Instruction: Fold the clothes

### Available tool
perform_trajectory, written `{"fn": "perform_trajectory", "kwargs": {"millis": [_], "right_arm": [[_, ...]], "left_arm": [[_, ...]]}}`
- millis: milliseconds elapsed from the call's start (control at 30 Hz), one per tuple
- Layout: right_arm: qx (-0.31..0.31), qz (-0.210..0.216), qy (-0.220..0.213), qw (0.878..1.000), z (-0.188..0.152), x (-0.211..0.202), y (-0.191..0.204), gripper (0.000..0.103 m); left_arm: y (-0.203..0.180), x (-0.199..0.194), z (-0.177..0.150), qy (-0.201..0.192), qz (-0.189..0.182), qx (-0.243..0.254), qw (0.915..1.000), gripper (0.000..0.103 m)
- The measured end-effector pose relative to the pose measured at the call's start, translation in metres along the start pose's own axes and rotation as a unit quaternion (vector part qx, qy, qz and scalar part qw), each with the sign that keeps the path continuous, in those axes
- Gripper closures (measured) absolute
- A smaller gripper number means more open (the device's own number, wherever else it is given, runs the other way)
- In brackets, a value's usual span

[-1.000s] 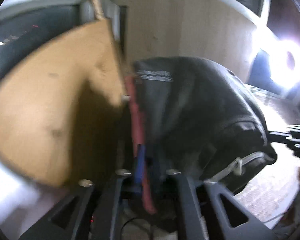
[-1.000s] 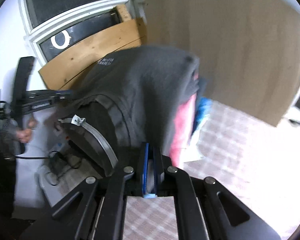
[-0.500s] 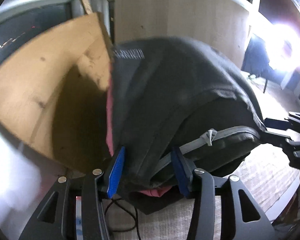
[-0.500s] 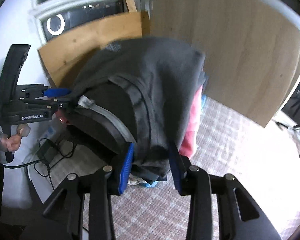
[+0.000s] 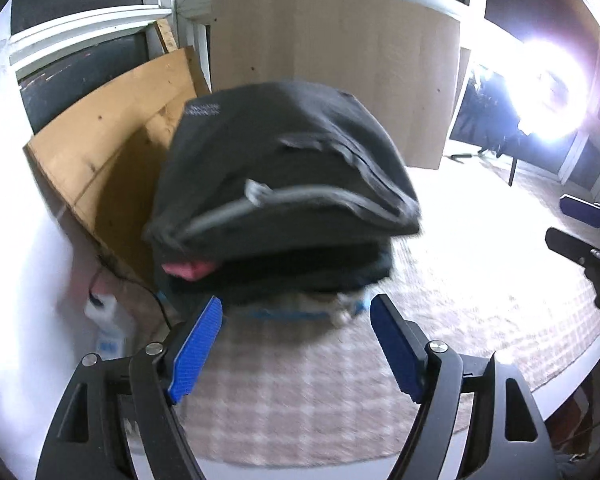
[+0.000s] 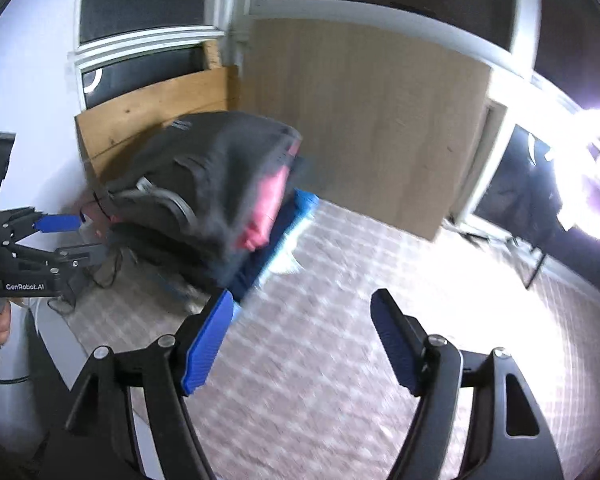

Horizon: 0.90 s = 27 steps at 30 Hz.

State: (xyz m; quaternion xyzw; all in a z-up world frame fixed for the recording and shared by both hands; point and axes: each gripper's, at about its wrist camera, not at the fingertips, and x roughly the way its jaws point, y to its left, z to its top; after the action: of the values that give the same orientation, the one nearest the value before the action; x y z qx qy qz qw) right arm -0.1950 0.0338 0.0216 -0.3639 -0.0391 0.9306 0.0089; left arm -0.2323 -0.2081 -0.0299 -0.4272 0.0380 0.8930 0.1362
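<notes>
At the back edge of the checked table point(image 5: 300, 392), both grippers, left point(image 5: 296, 344) and right point(image 6: 302, 340), have let go and are opening, empty; the folded dark garment point(image 5: 276, 168) tops the clothes stack point(image 6: 260, 220).

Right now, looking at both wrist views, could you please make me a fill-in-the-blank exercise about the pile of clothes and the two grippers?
1. The top garment of the pile of clothes is dark ____.
2. Under it a ____ garment shows.
3. The left gripper holds ____ while its jaws are opening.
4. The pile rests on a ____ cloth.

Missing words: grey; pink; nothing; checked
</notes>
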Motion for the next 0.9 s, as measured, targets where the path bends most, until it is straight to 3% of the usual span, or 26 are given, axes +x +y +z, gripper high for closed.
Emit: {"fn": "perform_trajectory", "kwargs": {"millis": [167, 367, 900], "right_arm": [[0.017, -0.011, 0.006, 1.000, -0.040, -0.024, -0.038, 0.032], [0.029, -0.005, 0.012, 0.999, -0.087, -0.042, -0.069, 0.032], [0.045, -0.010, 0.012, 0.999, -0.133, -0.074, -0.114, 0.032]], "left_arm": [[-0.034, -0.012, -0.029, 0.023, -0.003, -0.045, 0.9987, 0.028], [-0.078, -0.032, -0.063, 0.034, -0.012, -0.053, 0.9979, 0.028], [-0.120, -0.071, -0.084, 0.029, -0.028, -0.064, 0.9971, 0.028]]}}
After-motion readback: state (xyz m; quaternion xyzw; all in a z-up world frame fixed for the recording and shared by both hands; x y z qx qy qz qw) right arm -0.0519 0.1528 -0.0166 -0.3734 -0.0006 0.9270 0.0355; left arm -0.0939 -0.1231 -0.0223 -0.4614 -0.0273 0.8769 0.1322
